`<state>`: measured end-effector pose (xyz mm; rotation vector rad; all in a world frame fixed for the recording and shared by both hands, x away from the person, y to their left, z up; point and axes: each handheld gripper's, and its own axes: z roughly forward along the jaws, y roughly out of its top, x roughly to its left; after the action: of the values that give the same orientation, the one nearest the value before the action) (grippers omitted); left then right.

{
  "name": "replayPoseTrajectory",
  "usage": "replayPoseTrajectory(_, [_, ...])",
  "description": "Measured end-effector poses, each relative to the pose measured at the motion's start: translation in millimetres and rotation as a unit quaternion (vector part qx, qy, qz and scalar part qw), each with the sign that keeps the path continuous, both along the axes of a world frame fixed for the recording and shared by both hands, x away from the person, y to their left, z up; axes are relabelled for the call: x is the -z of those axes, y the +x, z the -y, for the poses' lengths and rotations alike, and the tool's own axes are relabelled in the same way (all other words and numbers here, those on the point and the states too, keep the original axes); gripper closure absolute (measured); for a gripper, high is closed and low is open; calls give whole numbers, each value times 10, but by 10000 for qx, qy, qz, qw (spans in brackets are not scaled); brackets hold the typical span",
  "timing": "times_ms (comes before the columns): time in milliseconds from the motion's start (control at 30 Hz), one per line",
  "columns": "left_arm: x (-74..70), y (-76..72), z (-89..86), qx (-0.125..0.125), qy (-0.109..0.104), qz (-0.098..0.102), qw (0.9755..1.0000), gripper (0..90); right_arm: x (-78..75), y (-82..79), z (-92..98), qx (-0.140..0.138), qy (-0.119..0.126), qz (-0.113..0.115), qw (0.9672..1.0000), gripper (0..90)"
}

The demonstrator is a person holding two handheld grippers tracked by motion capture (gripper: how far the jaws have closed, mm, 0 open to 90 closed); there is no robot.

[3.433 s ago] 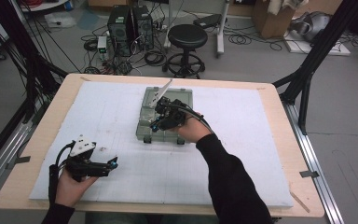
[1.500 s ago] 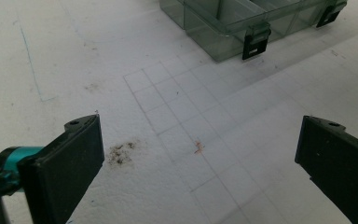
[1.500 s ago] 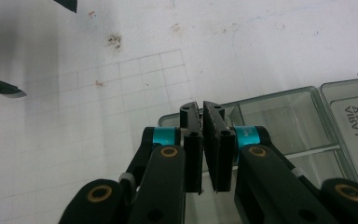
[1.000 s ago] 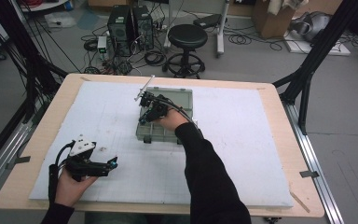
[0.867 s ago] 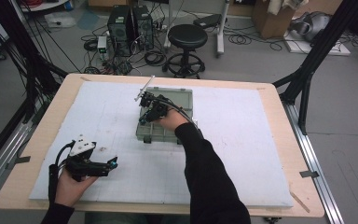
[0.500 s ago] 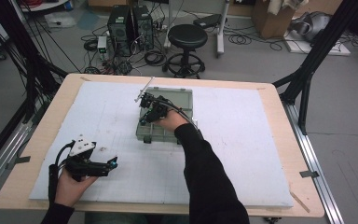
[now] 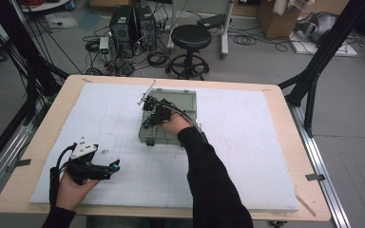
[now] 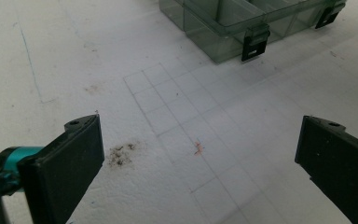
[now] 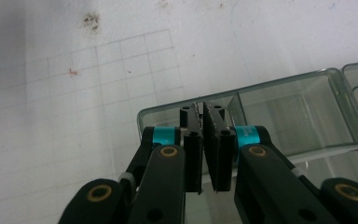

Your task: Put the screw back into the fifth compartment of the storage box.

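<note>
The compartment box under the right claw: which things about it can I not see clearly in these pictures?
- Contents: in the high view the compartment box is too small to read, and the right claw and hand cover part of it.
- Pinch: in the right claw view the right claw looks shut above a compartment; whether it pinches anything I cannot tell.
- Far side: cut off by the top edge in the left claw view.

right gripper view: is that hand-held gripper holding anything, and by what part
Nothing visible is held: the right hand-held gripper has its jaws shut together over a compartment of the clear organizer box.

table [image 7: 285, 118] | white mat [image 7: 247, 156]; clear compartment box [image 7: 183, 102] on mat
</note>
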<state>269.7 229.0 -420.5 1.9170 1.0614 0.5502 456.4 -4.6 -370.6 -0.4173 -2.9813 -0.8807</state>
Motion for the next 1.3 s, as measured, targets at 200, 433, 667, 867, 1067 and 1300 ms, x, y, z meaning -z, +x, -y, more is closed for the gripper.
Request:
replayPoseTrajectory(200, [0,0,-1,0,-2,0,10000,17,33,-2,-9,18,-13,-28,10000,862])
replayPoseTrajectory(433, [-1,1,-3,5,-2,-5,10000,17,62,-1,-7,18,7,-18,10000,861])
replayPoseTrajectory(667, [1,4,2,30,6,-11,10000,17,117,-8,48,92,80,13,9999,860])
replayPoseTrajectory(867, [6,7,6,20,-2,-11,10000,17,82,-12,74,157,139,44,9998,767])
replayPoseTrajectory(1067, [6,10,8,43,24,-11,10000,17,-9,-45,149,220,277,97,9993,623])
replayPoseTrajectory(1300, [8,11,9,44,24,-24,10000,17,-53,-100,307,311,506,214,9980,445])
